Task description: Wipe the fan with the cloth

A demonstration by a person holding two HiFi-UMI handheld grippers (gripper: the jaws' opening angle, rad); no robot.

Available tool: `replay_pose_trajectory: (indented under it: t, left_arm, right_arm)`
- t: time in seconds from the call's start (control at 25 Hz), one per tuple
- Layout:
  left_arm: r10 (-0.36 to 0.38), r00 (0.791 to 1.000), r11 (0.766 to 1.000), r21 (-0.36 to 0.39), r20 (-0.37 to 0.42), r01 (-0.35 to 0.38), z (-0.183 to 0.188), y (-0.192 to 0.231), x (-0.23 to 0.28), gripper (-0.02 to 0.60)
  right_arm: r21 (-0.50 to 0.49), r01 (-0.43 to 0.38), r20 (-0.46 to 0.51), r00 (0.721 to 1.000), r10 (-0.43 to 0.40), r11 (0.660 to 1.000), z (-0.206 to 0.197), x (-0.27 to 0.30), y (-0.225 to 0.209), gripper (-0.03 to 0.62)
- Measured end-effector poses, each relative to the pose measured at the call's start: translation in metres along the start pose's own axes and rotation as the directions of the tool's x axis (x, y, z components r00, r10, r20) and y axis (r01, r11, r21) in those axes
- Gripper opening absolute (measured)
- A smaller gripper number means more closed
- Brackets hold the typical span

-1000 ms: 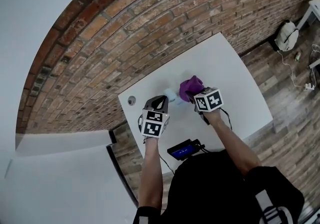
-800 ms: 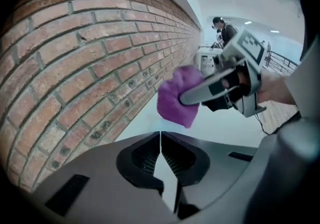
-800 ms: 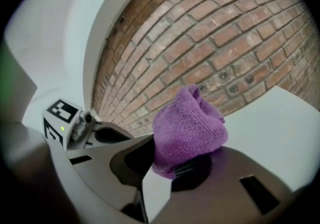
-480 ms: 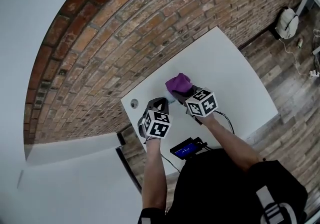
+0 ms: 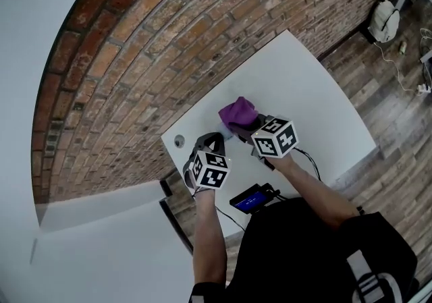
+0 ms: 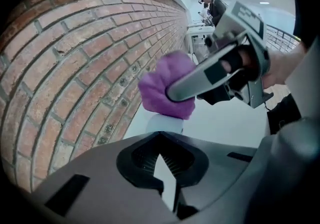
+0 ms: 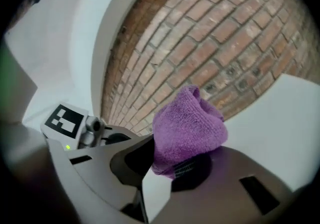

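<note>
The left grey two-jaw gripper (image 5: 212,140) points steeply down with its jaws closed together on nothing, its black-and-white marker cube (image 5: 210,172) facing up towards the head, and the bare left forearm (image 5: 206,234) runs almost straight back to the body. The right grey two-jaw gripper (image 5: 252,127) is held close to level just beside it (the two nearly side by side), jaws clamped on a bunched purple terry cloth (image 5: 236,111), with the bare right forearm (image 5: 314,187) angling in from the person's right.
</note>
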State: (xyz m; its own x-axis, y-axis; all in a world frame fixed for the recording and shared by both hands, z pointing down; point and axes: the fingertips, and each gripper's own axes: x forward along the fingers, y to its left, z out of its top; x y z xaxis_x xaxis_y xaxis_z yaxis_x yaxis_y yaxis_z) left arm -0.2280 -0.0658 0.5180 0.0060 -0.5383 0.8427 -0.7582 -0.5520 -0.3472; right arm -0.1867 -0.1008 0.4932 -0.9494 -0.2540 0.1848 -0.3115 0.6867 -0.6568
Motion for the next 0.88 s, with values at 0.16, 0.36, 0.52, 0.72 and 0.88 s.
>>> replay_pose_trajectory:
  t: [0.16,0.36,0.52,0.72,0.88]
  left_arm:
    - [-0.002,1.0,1.0,-0.011,0.0,0.002,-0.001,-0.001,0.0,-0.008]
    - [-0.006,1.0,1.0,-0.014,-0.001,0.006,0.0,-0.001,0.0,-0.008]
    - [-0.001,1.0,1.0,-0.015,-0.004,0.001,-0.001,0.0,0.0,-0.008]
    - [0.004,1.0,1.0,-0.025,0.001,-0.004,-0.001,-0.001,-0.001,-0.008]
    - [0.013,1.0,1.0,-0.026,0.001,-0.013,0.0,0.0,-0.001,-0.008]
  right_arm:
    - [-0.199,-0.052,-0.085,0.996,0.035,0.979,-0.006,0.021,0.03,0.069]
    - [-0.114,-0.008,0.025,1.0,0.01,0.993,-0.011,0.016,0.01,0.069]
    - [0.051,0.036,0.03,0.999,-0.038,0.998,-0.03,0.014,-0.033,0.069]
    - [0.141,0.086,-0.072,0.994,-0.077,0.986,-0.049,0.002,-0.057,0.069]
    - [0.033,-0.058,0.028,0.998,0.058,0.998,-0.001,-0.005,0.004,0.068]
